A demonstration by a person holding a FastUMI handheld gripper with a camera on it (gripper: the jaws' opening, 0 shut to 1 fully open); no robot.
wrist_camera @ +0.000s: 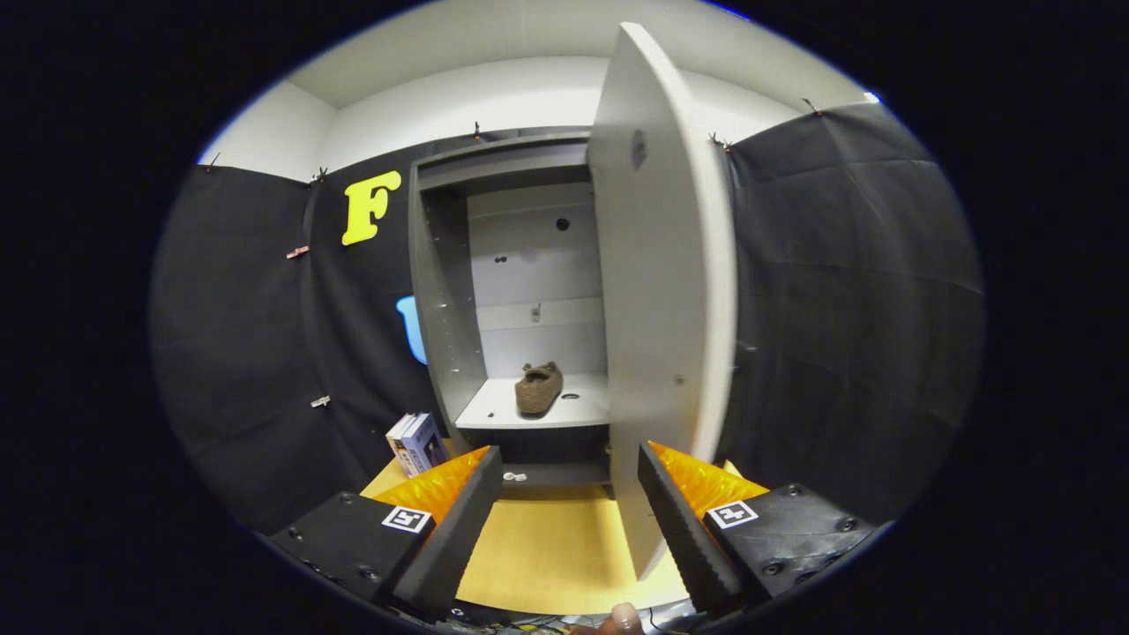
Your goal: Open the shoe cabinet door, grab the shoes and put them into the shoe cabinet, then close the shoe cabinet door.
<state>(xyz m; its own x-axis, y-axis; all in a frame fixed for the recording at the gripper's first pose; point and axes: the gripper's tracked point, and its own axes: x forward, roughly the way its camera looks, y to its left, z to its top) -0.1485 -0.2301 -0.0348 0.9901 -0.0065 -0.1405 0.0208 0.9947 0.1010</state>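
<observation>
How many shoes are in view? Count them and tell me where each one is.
1. A brown shoe lies on the shelf inside the open cabinet, beyond the open gripper. The door may hide another.

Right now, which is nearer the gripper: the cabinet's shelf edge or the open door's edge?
The open door: its lower edge reaches between the open gripper fingers, while the shelf holding the brown shoe lies beyond them.

Grey cabinet [445, 291] stands upright w/ door [657, 291] swung wide open, edge-on just ahead of the gripper [569, 520], whose fingers are spread apart, holding nothing. Brown fuzzy shoe [539, 388] lies on the lower shelf [503, 411], toe pointing inward, near mid-shelf.
</observation>
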